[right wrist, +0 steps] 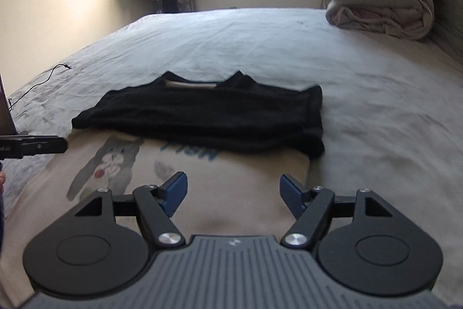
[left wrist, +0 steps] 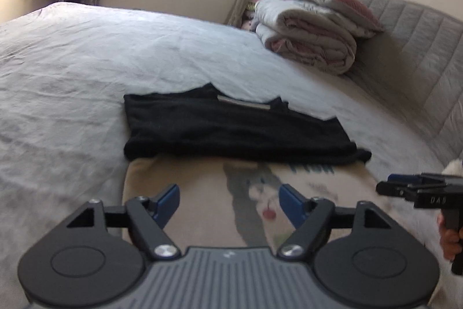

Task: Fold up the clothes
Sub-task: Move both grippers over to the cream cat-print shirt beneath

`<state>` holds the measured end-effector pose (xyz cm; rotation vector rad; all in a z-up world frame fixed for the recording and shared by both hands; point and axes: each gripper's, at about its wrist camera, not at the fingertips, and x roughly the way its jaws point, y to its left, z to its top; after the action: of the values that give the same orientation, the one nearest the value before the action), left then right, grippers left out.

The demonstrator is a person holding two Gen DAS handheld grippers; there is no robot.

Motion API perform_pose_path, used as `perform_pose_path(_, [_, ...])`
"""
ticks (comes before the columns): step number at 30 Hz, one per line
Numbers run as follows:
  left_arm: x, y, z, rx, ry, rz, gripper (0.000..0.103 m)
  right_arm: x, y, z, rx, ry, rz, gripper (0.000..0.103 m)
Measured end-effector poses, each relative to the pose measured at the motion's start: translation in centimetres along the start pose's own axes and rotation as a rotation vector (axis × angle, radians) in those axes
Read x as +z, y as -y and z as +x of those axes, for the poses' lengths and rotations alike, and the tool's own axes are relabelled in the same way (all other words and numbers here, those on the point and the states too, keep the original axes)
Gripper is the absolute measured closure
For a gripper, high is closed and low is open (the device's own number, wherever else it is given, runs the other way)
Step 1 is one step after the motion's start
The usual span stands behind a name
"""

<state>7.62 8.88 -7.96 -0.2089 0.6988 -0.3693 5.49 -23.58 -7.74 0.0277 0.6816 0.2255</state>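
On the bed (right wrist: 260, 42), both jaws gape empty: left gripper (left wrist: 228, 200), right gripper (right wrist: 233, 190), over a flat beige shirt (right wrist: 237, 178). Beyond, touching it, a folded black shirt (right wrist: 208, 118). Likely beige next: pinch matching edges, keep them level. Quilt (right wrist: 379, 5) far.
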Motion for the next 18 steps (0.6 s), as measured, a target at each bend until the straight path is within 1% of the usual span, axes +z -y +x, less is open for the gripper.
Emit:
perform_pose_path(5, [-1.6,0.7,-3.2,0.021,-0.086,0.031,0.023,-1.6,0.6,-2.3,-0.039,-0.093,0.024,0.029])
perform_pose_path(10, [-3.1,-1.3,-5.0,-0.009,-0.160,-0.022,0.019,-3.5,2.1,-5.0,-0.050,-0.157,0.100,0.029])
perform_pose_path(15, [-4.7,-3.4,-6.8,-0.040,-0.234,-0.076,0.019,-5.8,4.7,-7.5,0.033,-0.184,0.233,0.029])
perform_pose_path(18, [-5.6,-4.7,-7.9,-0.059,-0.278,-0.108,0.023,-7.0,6.0,-8.3,0.090,-0.222,0.294,0.029])
